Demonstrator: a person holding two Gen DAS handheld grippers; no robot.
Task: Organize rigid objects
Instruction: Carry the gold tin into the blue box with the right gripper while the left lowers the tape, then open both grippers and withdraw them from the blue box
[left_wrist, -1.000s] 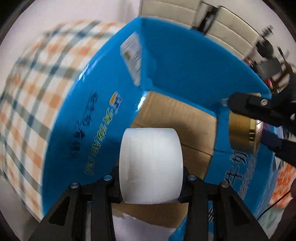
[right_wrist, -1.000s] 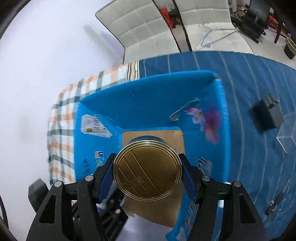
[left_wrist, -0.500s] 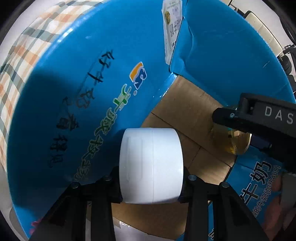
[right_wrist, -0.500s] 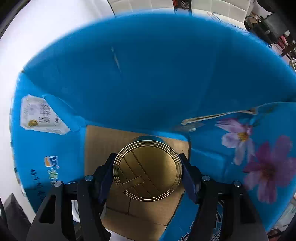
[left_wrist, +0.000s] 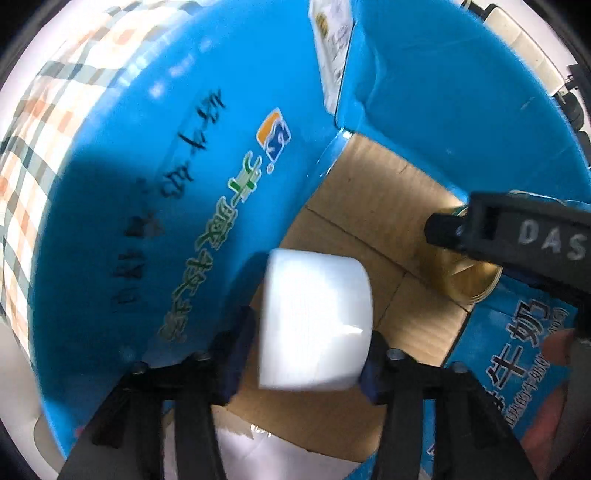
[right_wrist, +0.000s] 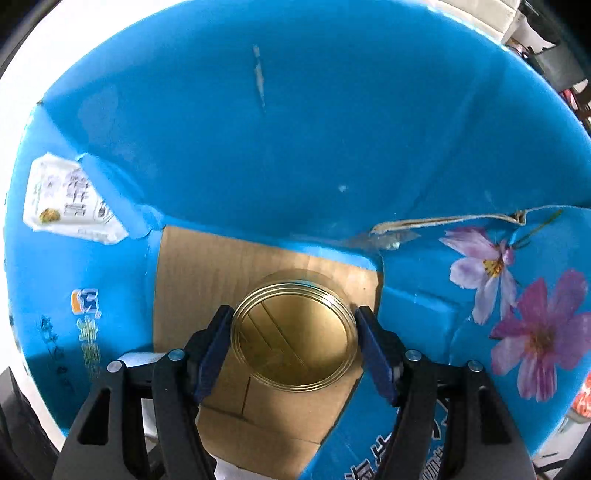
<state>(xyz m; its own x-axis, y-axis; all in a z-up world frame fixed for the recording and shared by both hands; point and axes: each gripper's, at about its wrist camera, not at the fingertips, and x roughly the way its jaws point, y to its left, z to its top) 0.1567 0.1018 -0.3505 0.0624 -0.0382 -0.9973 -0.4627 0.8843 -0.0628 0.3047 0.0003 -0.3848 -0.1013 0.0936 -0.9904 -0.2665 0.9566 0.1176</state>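
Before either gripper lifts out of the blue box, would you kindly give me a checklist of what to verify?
1. left gripper released white roll: ok, jaws have just been opening, gap at one pad.
2. White roll resting on box floor: cannot tell.
3. right gripper released gold tin: not ok, pads press its sides.
4. Roll and tin apart: ok.
5. Both inside blue box: ok.

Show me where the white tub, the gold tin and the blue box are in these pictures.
white tub (left_wrist: 314, 321), left wrist view: on its pale side wall.
gold tin (right_wrist: 293, 338), right wrist view: on the middle of its round lid.
blue box (right_wrist: 295, 147), right wrist view: on its bare inner far wall.
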